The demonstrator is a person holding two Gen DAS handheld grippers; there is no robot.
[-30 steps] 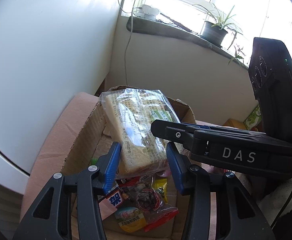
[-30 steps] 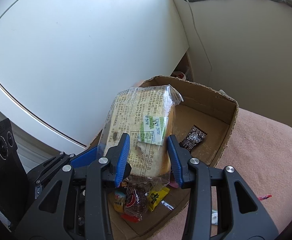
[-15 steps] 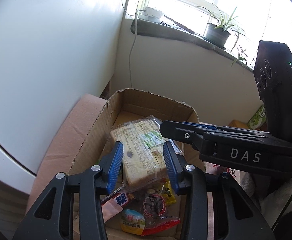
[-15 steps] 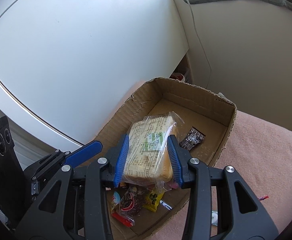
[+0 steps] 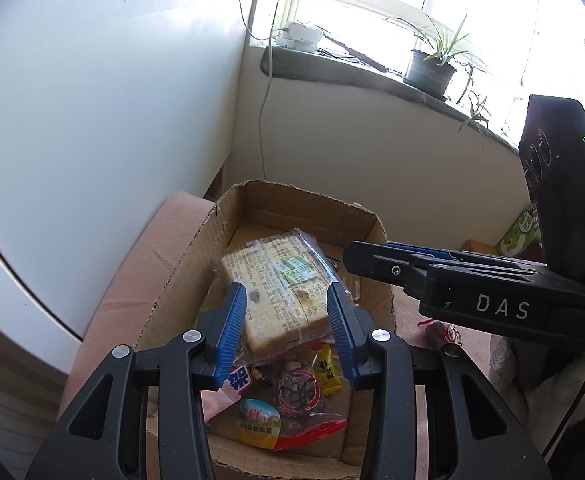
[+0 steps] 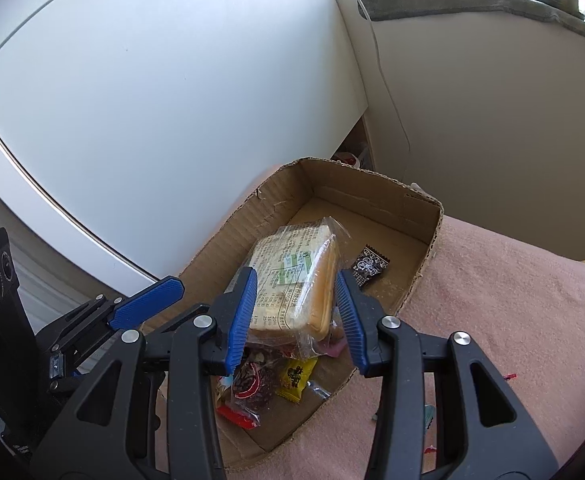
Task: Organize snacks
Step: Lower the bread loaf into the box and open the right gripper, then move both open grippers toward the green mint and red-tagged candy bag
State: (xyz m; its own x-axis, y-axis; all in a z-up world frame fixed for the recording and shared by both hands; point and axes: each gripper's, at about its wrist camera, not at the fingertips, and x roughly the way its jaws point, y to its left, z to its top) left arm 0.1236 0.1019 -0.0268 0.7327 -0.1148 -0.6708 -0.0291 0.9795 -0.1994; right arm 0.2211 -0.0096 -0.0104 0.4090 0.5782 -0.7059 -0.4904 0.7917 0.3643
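Bagged bread slices [image 5: 280,288] lie in the cardboard box [image 5: 300,204], resting tilted on the heap of small snack packets [image 5: 296,396] at the near end of the box.

Left tool [image 5: 288,320]: blue pads straddle the near end of the bread bag. The left pad looks just off the bag and the right pad sits at the bag's plastic edge; cannot tell if either pad truly presses, so grip is unclear.

Right tool [image 6: 297,310]: jaws opening, bread bag between them. A gap shows at both pads in the right wrist view, so the bag is released and lies on the packets rather than hanging from the tool. In the left wrist view the right tool comes in from the right, its tips over the box's right wall.

Black candy wrapper [image 6: 369,265] lies flat on the box floor, just right of the bread and far of the right tool's right pad. Yellow packet [image 6: 295,376] and red-trimmed clear packet [image 6: 248,394] lie under and near of the bread.

The box sits on a pink blanket [image 6: 512,300], with a white wall [image 6: 152,100] on the left. A few loose wrappers [image 6: 428,416] lie on the blanket right of the box. A potted plant [image 5: 430,66] stands on the far windowsill [image 5: 332,68].
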